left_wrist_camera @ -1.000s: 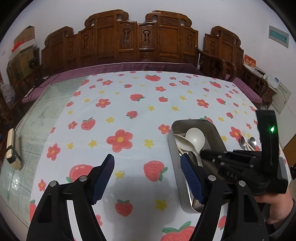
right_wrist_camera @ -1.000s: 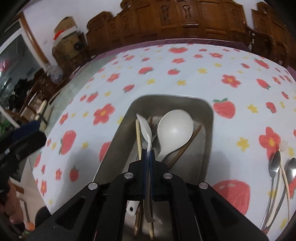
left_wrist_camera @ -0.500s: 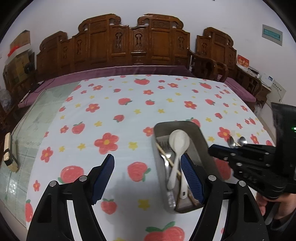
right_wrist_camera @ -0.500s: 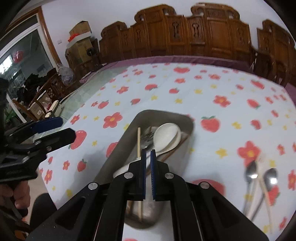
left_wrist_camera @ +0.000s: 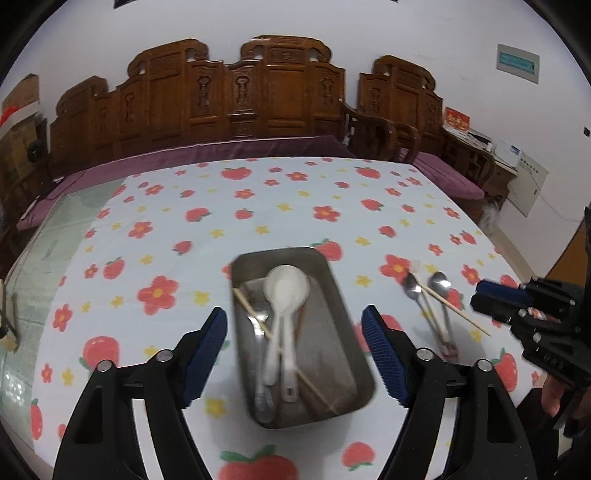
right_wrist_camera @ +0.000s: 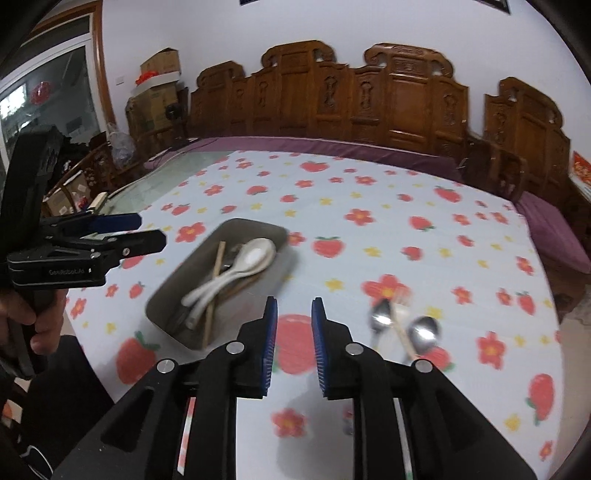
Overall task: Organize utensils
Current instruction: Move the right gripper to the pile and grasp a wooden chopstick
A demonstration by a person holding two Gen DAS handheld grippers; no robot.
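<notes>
The left gripper (left_wrist_camera: 295, 332) is hovering wide open and empty above the rectangular steel tray (left_wrist_camera: 354, 354), which is sitting on the strawberry-print tablecloth (left_wrist_camera: 258, 206). The right gripper (right_wrist_camera: 293, 317), clamped on a white ceramic spoon (left_wrist_camera: 284, 295) a second ago, is now parted, empty; the spoon is lying in the tray among bamboo chopsticks (left_wrist_camera: 251, 310). Two shiny metal spoons (right_wrist_camera: 402, 325) are resting beside it.

Bkgd: white wall (left_wrist_camera: 424, 33) w/ carved dark-wood bench backs (left_wrist_camera: 236, 92) along it; purple seat cushion (left_wrist_camera: 207, 151) below. Table under strawberry-print cloth (left_wrist_camera: 295, 206). Window (right_wrist_camera: 48, 96) at left; stacked cardboard boxes (right_wrist_camera: 155, 85) near it.
</notes>
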